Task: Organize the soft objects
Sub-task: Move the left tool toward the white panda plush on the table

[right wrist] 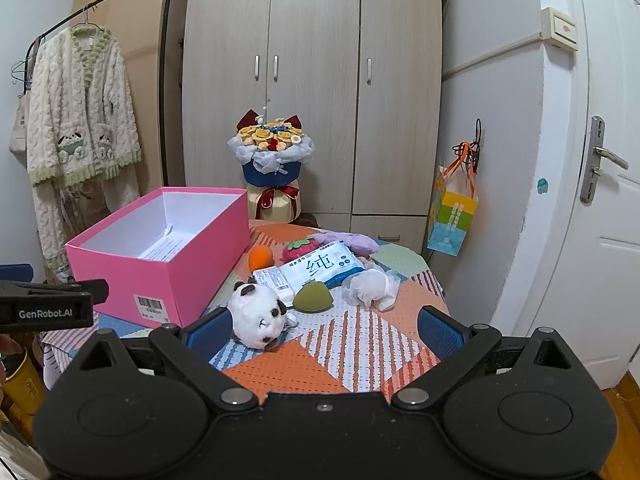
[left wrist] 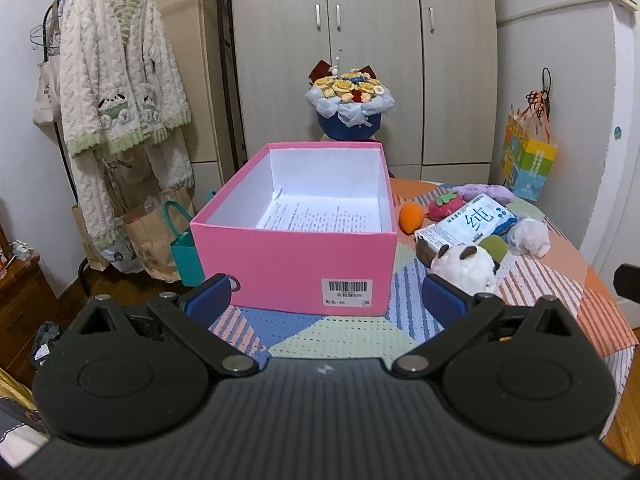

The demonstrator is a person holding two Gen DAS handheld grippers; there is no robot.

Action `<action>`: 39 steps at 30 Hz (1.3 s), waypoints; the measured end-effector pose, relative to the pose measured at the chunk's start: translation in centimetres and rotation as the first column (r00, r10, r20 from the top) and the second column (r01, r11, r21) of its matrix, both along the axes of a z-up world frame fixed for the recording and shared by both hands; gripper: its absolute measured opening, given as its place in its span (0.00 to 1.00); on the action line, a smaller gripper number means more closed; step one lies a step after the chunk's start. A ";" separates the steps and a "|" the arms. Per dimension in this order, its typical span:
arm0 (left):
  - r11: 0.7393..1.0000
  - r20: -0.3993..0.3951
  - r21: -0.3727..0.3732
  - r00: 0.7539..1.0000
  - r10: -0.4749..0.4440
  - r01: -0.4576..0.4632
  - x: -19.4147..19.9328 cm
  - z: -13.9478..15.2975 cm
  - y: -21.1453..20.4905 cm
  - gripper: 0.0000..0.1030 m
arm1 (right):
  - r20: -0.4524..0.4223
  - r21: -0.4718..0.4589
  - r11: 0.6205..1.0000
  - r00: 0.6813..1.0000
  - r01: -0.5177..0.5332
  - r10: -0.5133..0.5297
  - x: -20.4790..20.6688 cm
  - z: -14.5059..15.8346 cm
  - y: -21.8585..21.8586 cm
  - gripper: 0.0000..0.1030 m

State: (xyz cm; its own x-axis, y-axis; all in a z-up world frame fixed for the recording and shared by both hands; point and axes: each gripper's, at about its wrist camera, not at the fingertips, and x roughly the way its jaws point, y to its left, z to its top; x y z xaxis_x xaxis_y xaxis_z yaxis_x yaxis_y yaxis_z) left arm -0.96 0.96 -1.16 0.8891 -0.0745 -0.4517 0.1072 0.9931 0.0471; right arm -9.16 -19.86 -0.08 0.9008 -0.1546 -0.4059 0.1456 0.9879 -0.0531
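Both grippers, left (left wrist: 326,294) and right (right wrist: 322,326), hang spread and empty. The box (left wrist: 296,264) sits open at the table's left; toys cluster right, the panda (right wrist: 260,316) nearest, perhaps touching the right gripper's finger.

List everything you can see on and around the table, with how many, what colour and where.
Box: 1, pink, open, table left.
Panda plush: 1, white-black, table front.
Sponge: 1, green, beside panda.
Wipes pack: 1, white-blue, centre.
Orange toy: 1, orange, by box.
Strawberry plush: 1, red, behind wipes.
Purple plush: 1, table back.
White puff: 1, right of sponge.
Bouquet: 1, yellow-blue, behind table.
Robe: 1, cream-green, rack.
Left gripper: jaws open.
Right gripper: jaws open.
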 end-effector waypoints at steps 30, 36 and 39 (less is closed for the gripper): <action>1.000 0.017 -0.003 1.000 -0.026 0.026 -0.3 -0.6 -0.5 1.00 | 0.016 0.034 0.996 0.996 -0.088 0.087 -0.8 -0.1 -0.3 1.00; 0.999 0.038 -0.039 0.999 -0.030 0.031 -0.6 -0.8 -0.2 1.00 | -0.007 0.083 0.991 0.994 -0.109 0.110 -0.4 -0.1 -1.0 1.00; 0.997 0.026 -0.069 0.999 -0.040 0.042 -0.4 -0.8 0.0 1.00 | 0.000 0.080 0.987 0.990 -0.139 0.139 -0.3 -0.3 -1.1 1.00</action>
State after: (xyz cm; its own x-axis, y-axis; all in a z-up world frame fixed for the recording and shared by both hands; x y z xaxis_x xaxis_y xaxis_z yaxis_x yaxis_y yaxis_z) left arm -1.32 0.95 -1.95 0.8953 -0.1417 -0.4224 0.1476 0.9889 -0.0188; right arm -9.43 -20.93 -0.41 0.9089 0.0046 -0.4171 0.0067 0.9996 0.0257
